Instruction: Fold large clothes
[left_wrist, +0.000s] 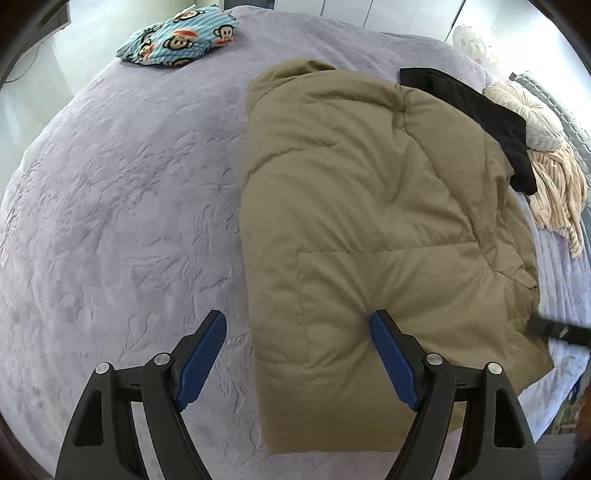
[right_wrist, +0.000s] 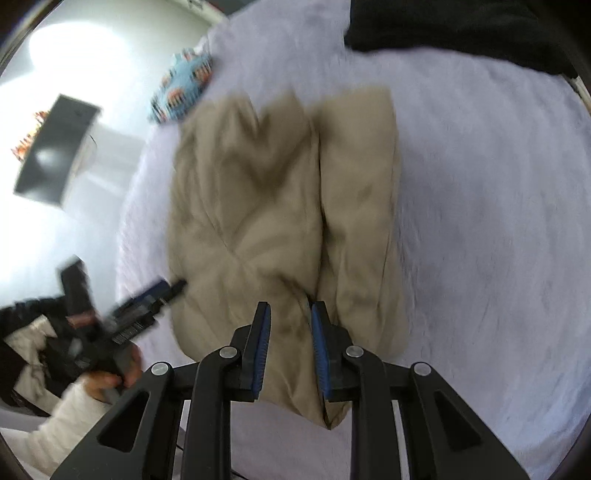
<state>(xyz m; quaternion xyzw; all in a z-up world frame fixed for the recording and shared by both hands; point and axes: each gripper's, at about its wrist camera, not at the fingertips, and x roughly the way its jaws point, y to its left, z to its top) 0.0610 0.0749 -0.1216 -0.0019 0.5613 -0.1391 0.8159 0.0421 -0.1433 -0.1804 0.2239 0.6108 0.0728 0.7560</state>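
Lavender plush bedspread (left_wrist: 122, 206); tan padded coat (left_wrist: 369, 221) folded. Left hand-held gripper (left_wrist: 298, 354) spread; right hand-held gripper (right_wrist: 290, 341) narrowed, grip unclear.

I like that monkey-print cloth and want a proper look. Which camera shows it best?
The left wrist view: the monkey-print cloth lies sharp on the bed, faces readable. The right wrist view shows only a blurred blue patch.

You've got no readable text here. The label on the left gripper (right_wrist: 173, 290) in the right wrist view is blurred; the blue garment (left_wrist: 179, 37) carries only cartoon monkey faces.
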